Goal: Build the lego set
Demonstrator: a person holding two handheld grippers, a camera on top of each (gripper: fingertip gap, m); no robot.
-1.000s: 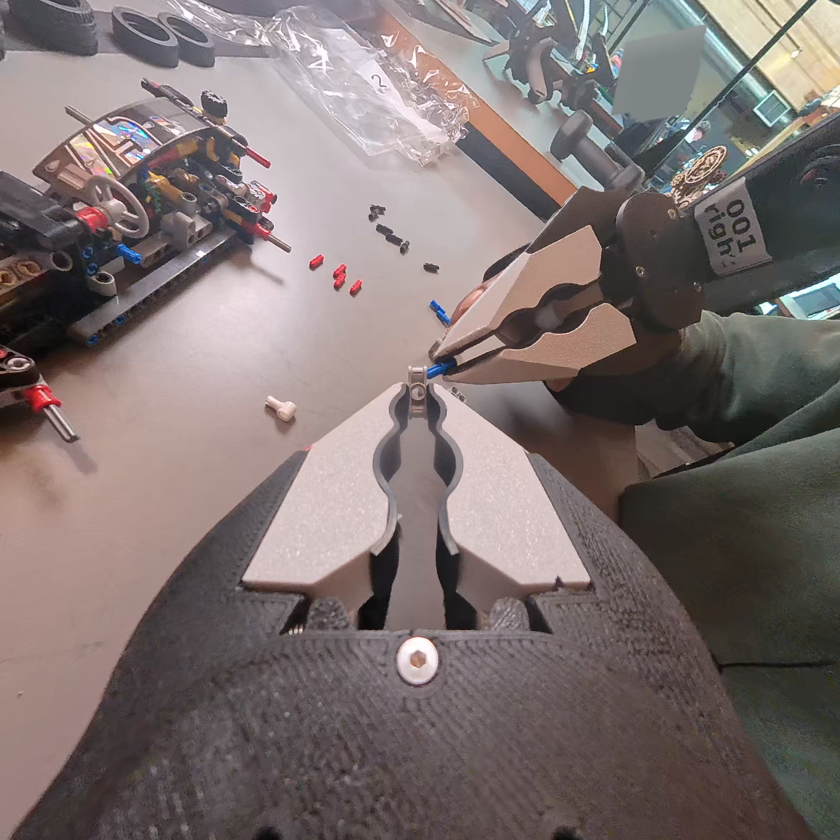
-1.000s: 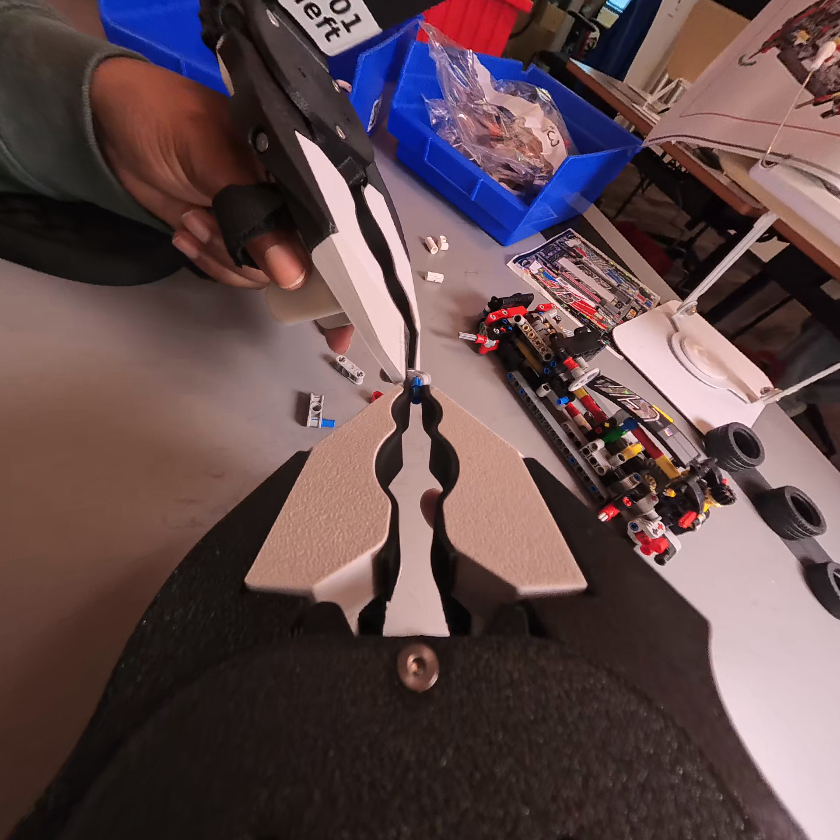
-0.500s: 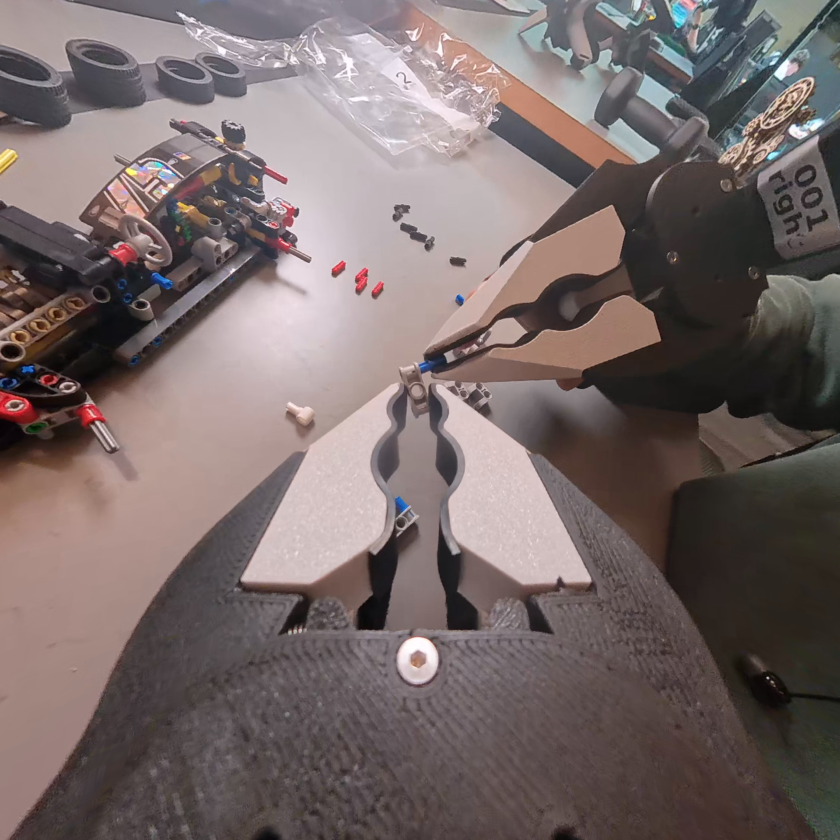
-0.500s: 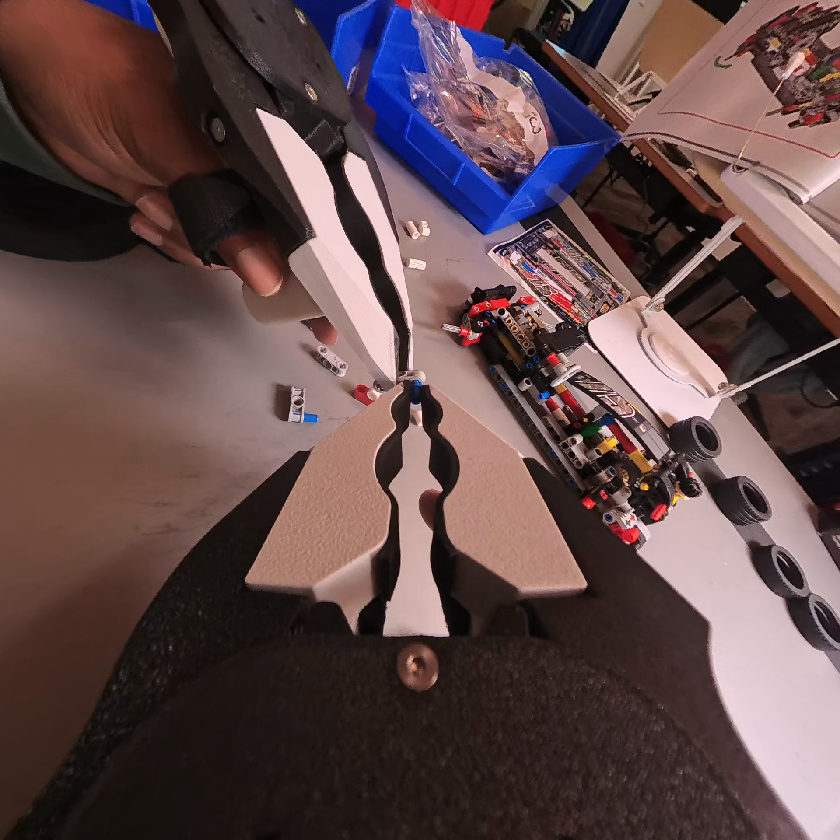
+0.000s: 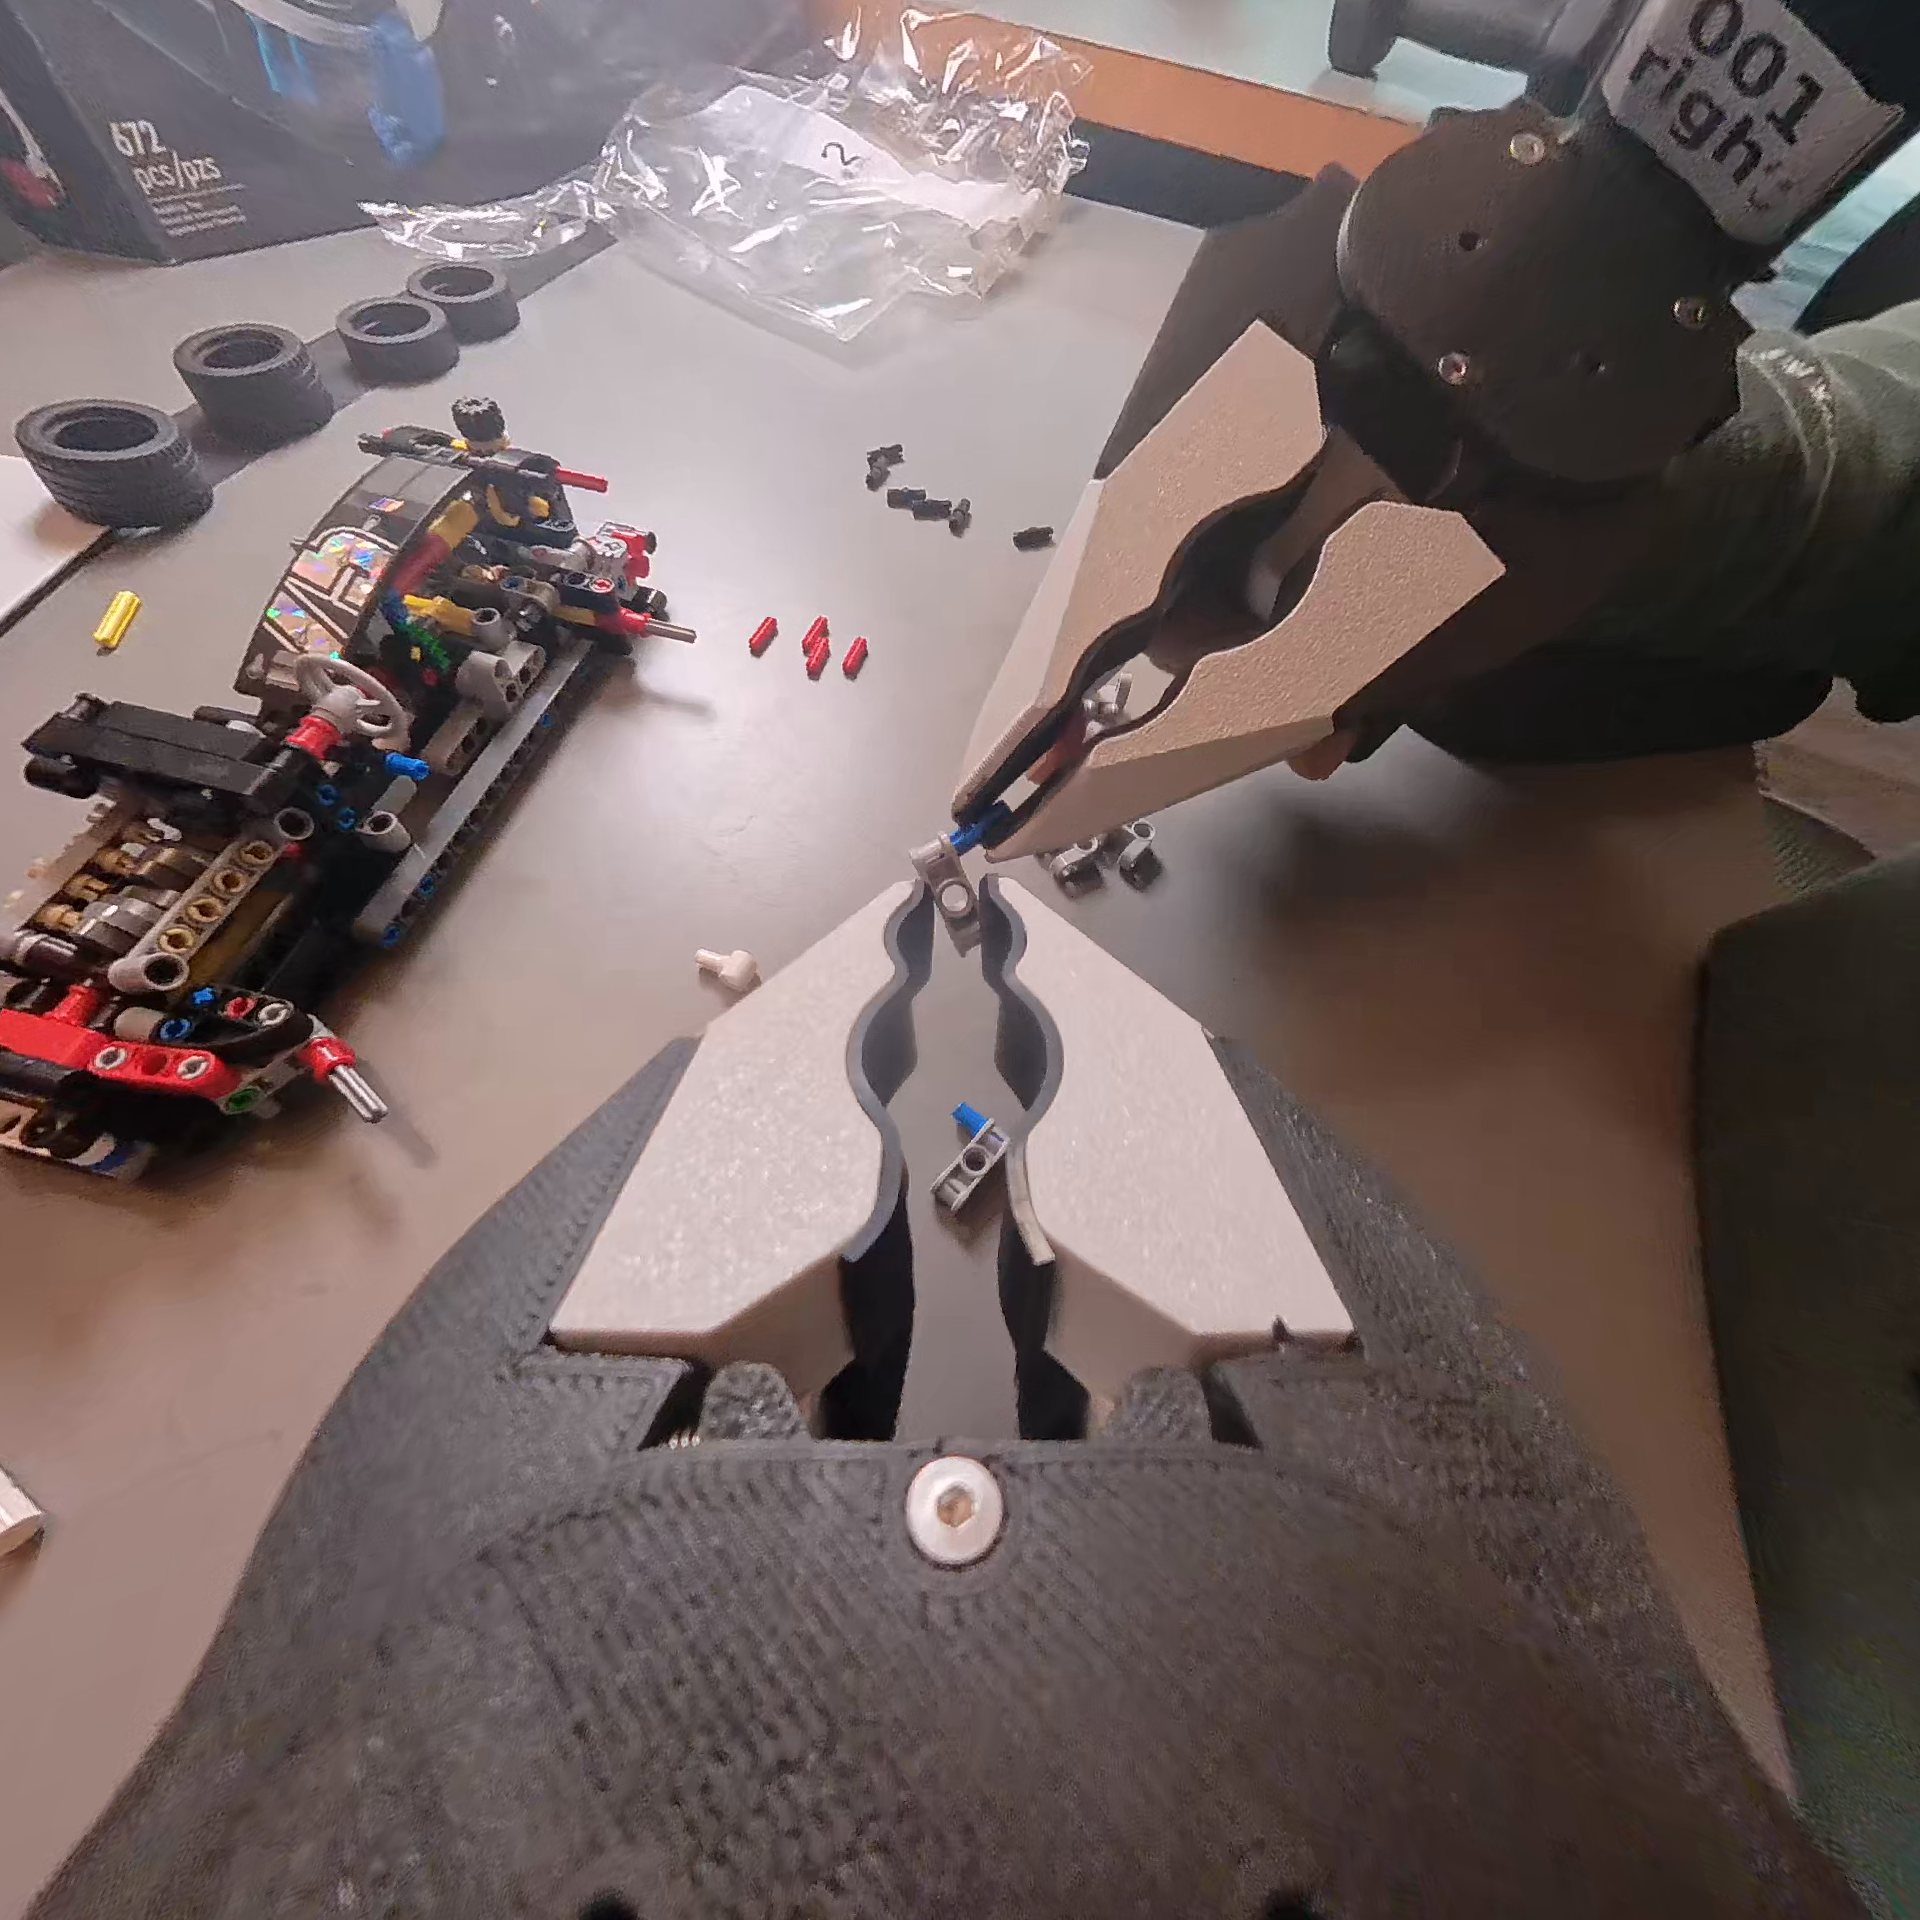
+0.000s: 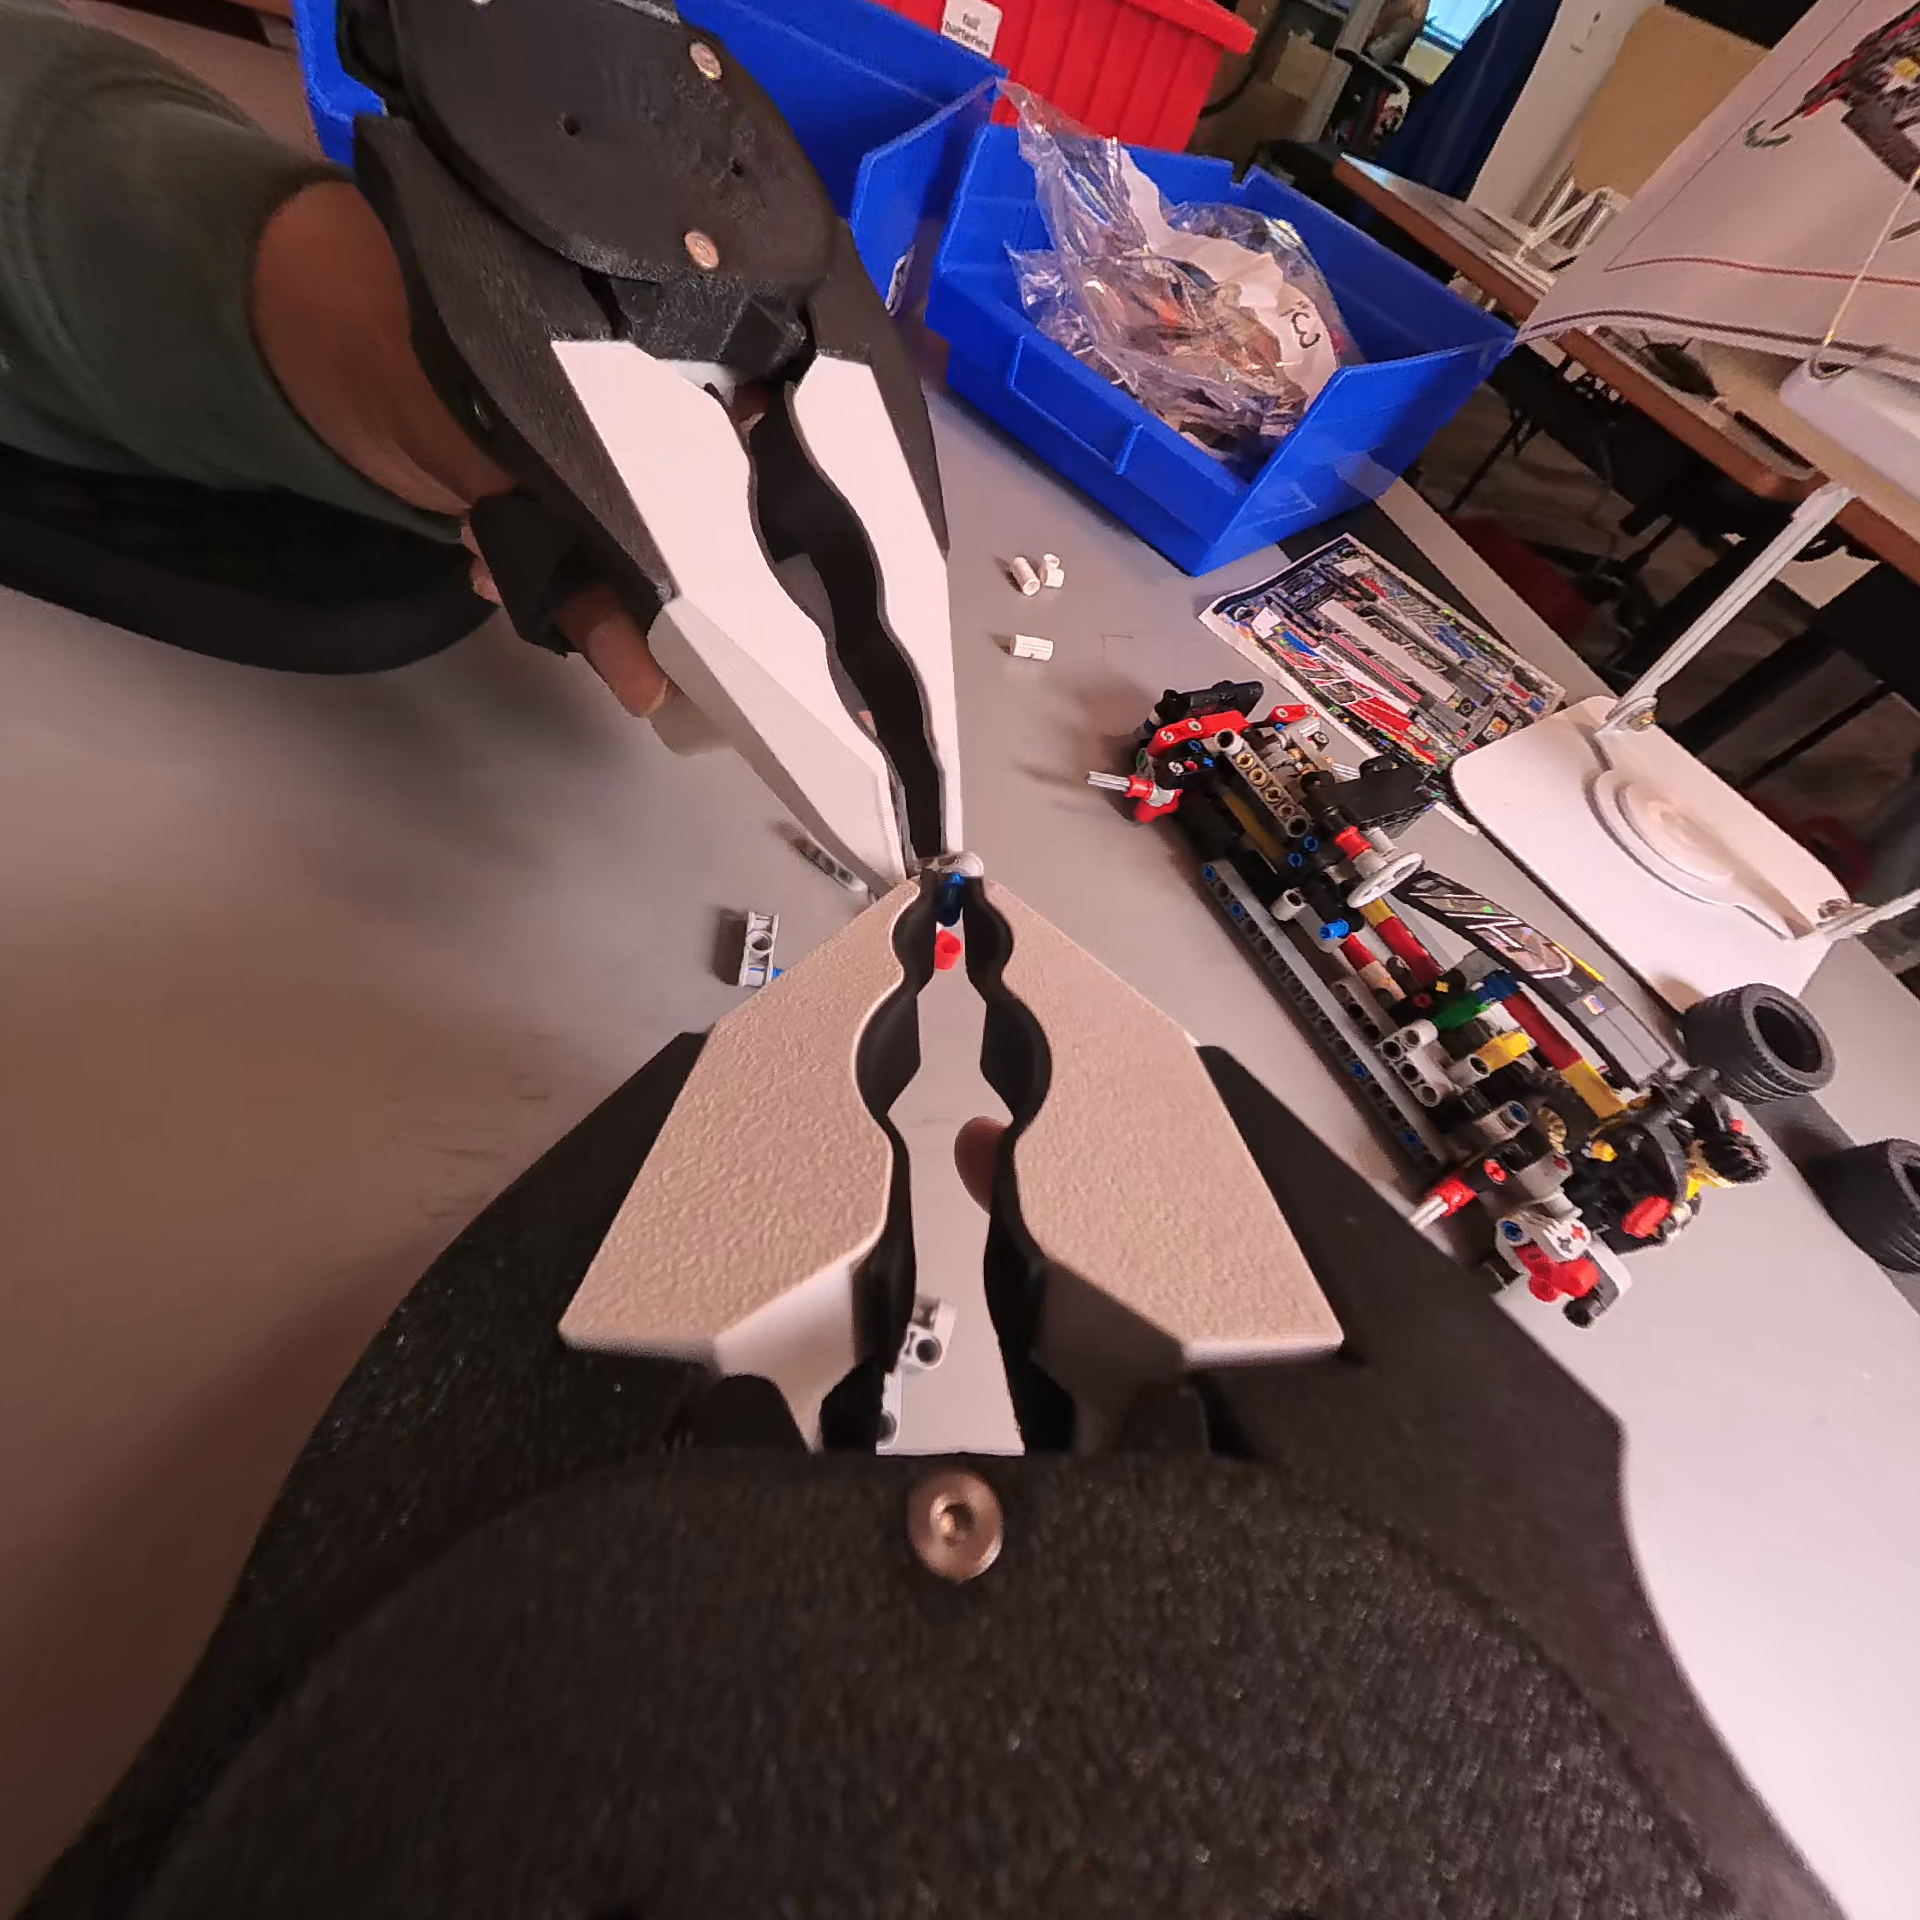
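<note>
Two tongs meet tip to tip above the surface [image 5: 727, 831]. Left tongs [image 5: 954, 902] pinch a small grey connector [image 5: 951, 883], its long side running back between the tips. Right tongs [image 5: 987, 821] are closed on a blue pin [image 5: 971, 828], which points into the connector's top hole. Left of both tongs lies the half-built car [image 5: 343, 727], long side pointing away, with black tyres [image 5: 249, 374] beyond it. Red pins [image 5: 821, 644] and black pins [image 5: 925, 499] lie ahead, and more grey pieces [image 5: 1107, 857] sit just under the right tongs.

Left gripper [image 5: 954, 891] and right gripper [image 5: 985, 821] both clamped, fingers tip to tip above the table.
</note>
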